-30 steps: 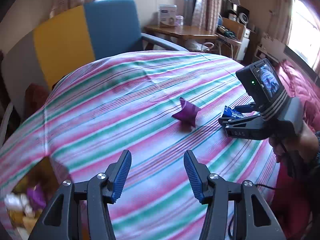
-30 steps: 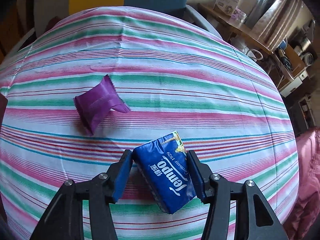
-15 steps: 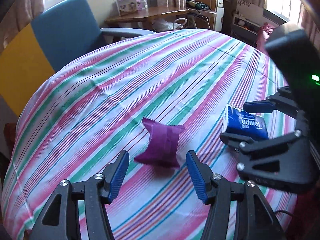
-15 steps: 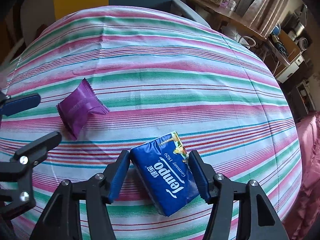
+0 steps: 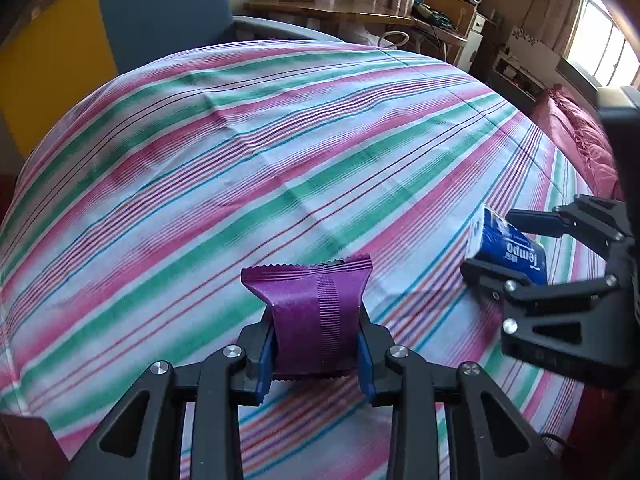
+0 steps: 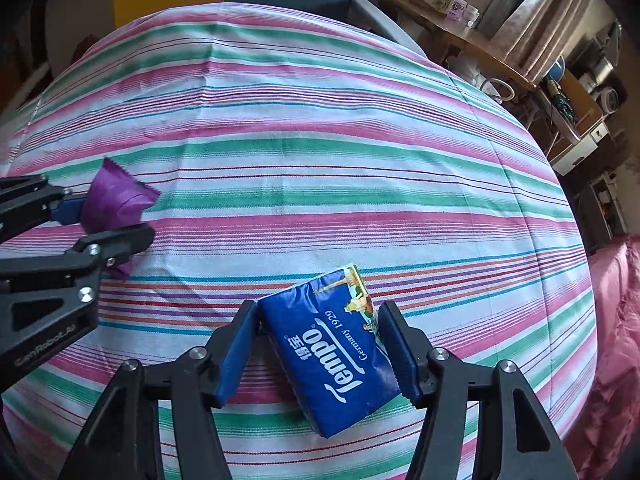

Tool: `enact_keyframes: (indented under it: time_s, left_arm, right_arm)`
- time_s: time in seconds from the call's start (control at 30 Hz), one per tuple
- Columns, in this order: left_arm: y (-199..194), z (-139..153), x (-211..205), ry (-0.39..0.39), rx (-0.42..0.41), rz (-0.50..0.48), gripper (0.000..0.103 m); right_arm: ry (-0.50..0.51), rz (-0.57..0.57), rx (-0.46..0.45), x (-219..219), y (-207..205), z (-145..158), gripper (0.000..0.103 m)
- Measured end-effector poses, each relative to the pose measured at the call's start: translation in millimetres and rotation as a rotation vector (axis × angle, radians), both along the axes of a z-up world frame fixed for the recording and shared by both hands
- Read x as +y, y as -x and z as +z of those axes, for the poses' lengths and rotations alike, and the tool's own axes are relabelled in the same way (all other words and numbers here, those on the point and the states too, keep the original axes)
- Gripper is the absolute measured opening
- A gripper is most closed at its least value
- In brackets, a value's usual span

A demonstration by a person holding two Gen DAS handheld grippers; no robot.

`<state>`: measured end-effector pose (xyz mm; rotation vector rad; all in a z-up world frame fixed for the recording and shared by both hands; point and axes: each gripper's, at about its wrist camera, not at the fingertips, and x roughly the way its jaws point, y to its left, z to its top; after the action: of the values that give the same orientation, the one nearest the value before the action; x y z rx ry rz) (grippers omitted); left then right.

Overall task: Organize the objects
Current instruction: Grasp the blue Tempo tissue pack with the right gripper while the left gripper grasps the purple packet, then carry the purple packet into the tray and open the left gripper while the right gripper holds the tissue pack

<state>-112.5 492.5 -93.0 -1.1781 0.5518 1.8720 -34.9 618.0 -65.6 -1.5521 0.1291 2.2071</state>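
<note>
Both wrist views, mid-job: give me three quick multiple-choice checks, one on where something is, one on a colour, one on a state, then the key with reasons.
1. Where is the purple packet?
A. lying free on the cloth
B. between the left tongs
C. on the blue chair

2. What colour is the Tempo tissue pack?
A. blue
B. green
C. yellow

3. How do the right tongs stand?
A. wide open over bare cloth
B. out of view
C. set on both sides of the tissue pack

Key: 1 B, both blue pads press the packet's sides. 2 A, the wrapper is dark blue with white lettering. 3 C, the pack sits tilted between both pads over the striped tablecloth.
</note>
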Motion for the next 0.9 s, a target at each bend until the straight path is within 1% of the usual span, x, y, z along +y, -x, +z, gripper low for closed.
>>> enact_keyframes:
  time_s: [0.13,0.23,0.3,0.43,0.53,0.73,0.9]
  left_arm:
    - [-20.1,18.1,-40.5,-0.043,0.013,0.075,0.033]
    - [-35.8,34.8,-67.7,-0.08,0.05,0.099,0.033]
    - [-45.5,46.2,-75.9,-0.092,0.072,0.109,0.033]
    - [-62.4,61.7,-99.1,-0.114,0.101,0.136,0.033]
    - [-72.9,73.5,-121.6,-0.136,0.113,0.166,0.033]
    - [-84.8,86.7,-155.2,-0.161,0.133,0.212,0.033]
    - [-90.9,95.8,-179.0,-0.178,0.153,0.244,0.033]
  right_arm:
    - [0.026,-0.008,0.011,5.8,-0.6,-1.6,0.062]
    - [0.035,-0.011,0.011,8.1,0.4,-4.2,0.063]
    - [0.047,-0.015,0.012,9.5,0.2,-6.0,0.063]
    - [0.089,-0.018,0.026,13.9,0.0,-10.1,0.058]
    - [0.099,-0.007,0.045,13.9,0.2,-11.0,0.054]
    - [0.062,0.033,0.067,4.8,2.1,-10.4,0.052]
    - [0.09,0.021,0.084,10.6,2.2,-12.5,0.053]
